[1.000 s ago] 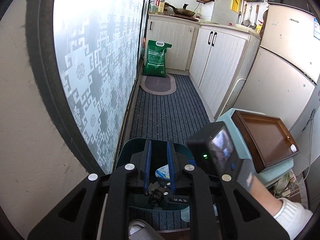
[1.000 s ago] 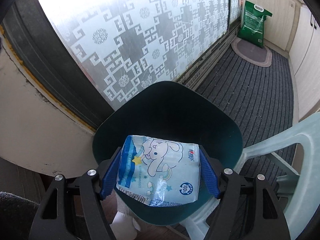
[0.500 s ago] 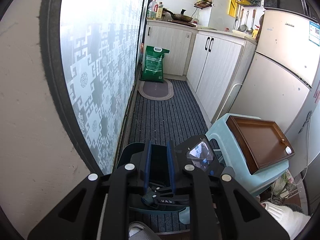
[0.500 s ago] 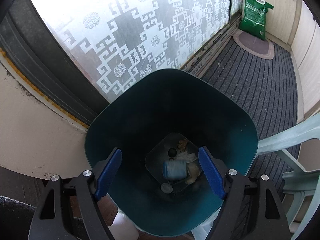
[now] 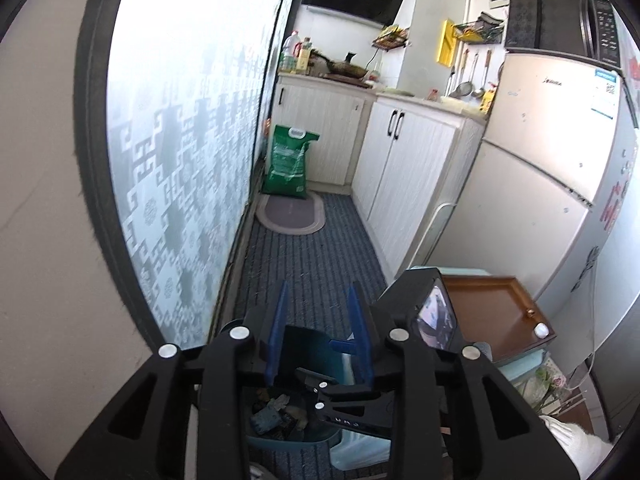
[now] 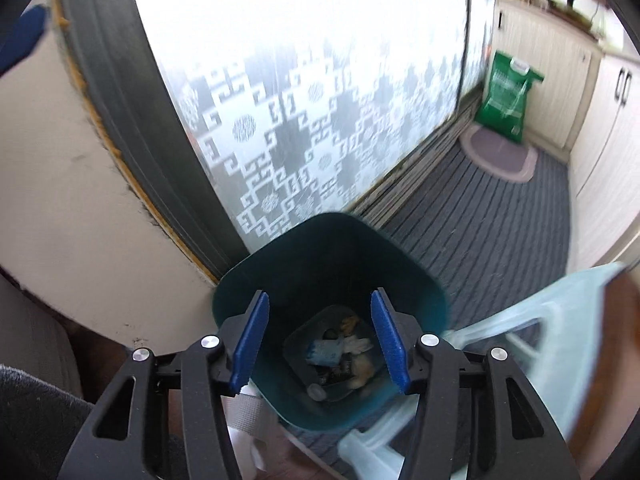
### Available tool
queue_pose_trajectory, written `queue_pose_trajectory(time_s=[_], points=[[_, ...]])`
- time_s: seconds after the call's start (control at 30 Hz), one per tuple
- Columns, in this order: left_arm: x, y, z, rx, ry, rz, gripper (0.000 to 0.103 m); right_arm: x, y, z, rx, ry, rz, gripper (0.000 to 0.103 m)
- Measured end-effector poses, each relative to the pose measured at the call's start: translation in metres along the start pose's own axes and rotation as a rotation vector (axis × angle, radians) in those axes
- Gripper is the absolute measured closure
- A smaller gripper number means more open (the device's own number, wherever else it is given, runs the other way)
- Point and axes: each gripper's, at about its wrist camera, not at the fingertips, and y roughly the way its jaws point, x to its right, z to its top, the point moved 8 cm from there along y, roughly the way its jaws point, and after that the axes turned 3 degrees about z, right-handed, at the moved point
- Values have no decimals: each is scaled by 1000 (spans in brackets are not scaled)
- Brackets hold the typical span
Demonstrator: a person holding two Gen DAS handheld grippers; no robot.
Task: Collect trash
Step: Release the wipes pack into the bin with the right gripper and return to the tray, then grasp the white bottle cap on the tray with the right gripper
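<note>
Trash — a pale blue printed plastic packet (image 6: 325, 351) with crumpled white tissue and other scraps — lies at the bottom of the dark teal plastic waste bin (image 6: 424, 292), which stands on the striped grey floor mat (image 6: 480, 216) beside the frosted patterned glass door (image 6: 304, 120). Right gripper (image 6: 320, 342): blue-padded jaws part spread, have just been closing, nothing between them; it hangs over the bin mouth, so the packet sits straight below, deep down along its pointing line. Left gripper (image 5: 318, 332): jaws narrowly apart, have just been opening, empty; it looks across the bin's near rim, the right tool's black body crossing just beneath it. Key relation: packet is below both tools, right nearer overhead. Its long axis runs roughly crosswise in the right view. Judgement: deposit looks complete; next item presumably lies elsewhere, none identifiable here.
</note>
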Motion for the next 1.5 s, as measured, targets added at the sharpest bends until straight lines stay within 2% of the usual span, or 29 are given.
queue_pose_trajectory(time_s=[0.17, 0.37, 0.73, 0.9, 1.13, 1.5], points=[[33, -3, 12, 29, 16, -41, 69, 33, -53, -3, 53, 15, -58, 50], [83, 4, 20, 40, 49, -102, 64, 88, -107, -27, 77, 70, -150, 50], [165, 38, 11, -27, 113, -186, 59, 162, -190, -89, 50, 160, -310, 51], [203, 59, -3, -78, 167, -219, 59, 192, -223, -126, 39, 263, -309, 57], [239, 82, -21, -131, 221, -240, 59, 217, -240, -167, 2, 363, -298, 70], [270, 117, -40, -204, 241, -259, 57, 227, -226, -190, -71, 388, -303, 77]])
